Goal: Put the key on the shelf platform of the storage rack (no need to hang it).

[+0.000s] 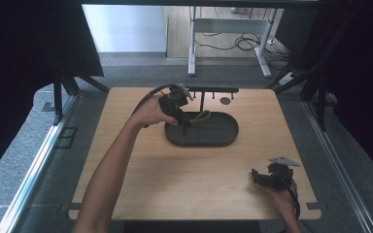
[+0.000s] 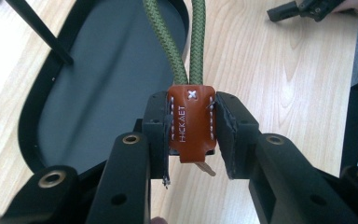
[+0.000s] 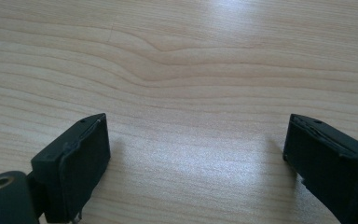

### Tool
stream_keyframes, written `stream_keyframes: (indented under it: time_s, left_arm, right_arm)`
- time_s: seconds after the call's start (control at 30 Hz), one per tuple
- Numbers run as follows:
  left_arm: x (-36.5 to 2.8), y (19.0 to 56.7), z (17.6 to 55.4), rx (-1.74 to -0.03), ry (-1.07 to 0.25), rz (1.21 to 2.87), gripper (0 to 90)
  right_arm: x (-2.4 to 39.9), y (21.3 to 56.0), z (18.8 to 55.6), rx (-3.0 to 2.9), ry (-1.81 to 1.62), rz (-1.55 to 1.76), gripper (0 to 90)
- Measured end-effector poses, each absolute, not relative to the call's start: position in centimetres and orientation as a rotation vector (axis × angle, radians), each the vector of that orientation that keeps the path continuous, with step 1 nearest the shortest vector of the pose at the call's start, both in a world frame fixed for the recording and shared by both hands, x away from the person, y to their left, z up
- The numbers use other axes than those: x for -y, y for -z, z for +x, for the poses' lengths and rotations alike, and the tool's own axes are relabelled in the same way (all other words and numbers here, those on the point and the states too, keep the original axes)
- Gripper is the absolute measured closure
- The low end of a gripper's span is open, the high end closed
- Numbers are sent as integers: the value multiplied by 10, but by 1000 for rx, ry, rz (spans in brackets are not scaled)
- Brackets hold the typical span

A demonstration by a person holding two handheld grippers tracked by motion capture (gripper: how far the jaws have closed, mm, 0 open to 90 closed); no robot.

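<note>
Clamped between the black jaws of the left hand-held gripper (image 2: pixel 191 135), a brown leather tag (image 2: pixel 191 122) carries a green cord loop (image 2: pixel 196 42) above the dark oval tray (image 1: pixel 223 133). Near the bench (image 1: pixel 175 184) corner, the right hand-held gripper (image 3: pixel 196 154) rests with jaws spread wide, gripping nothing.

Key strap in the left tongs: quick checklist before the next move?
1. Left tongs clamp the brown leather tab: ok.
2. Green cord loop runs clear of the pads: ok.
3. Black tray sits flat on the table: ok.
4. Black stand behind the tray upright: ok.
5. Right tongs open, nothing between them: ok.
6. Cord snagged on the tray rim: cannot tell.
</note>
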State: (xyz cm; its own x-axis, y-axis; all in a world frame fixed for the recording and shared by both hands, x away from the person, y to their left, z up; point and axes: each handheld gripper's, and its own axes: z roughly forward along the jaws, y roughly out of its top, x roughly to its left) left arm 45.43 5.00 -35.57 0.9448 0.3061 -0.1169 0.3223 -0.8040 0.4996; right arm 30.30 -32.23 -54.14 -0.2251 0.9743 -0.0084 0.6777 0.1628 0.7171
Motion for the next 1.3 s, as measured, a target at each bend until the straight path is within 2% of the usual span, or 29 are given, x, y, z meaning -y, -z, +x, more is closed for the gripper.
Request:
stream_keyframes:
  time_s: [0.73,1.3]
  left_arm:
    - [-38,374,494,-503,48,2575,671]
    - [-34,395,506,-541,42,2597,670]
  right_arm:
    - [322,541,303,-1967,-824,1564,77]
    - [322,541,303,-1967,-824,1565,77]
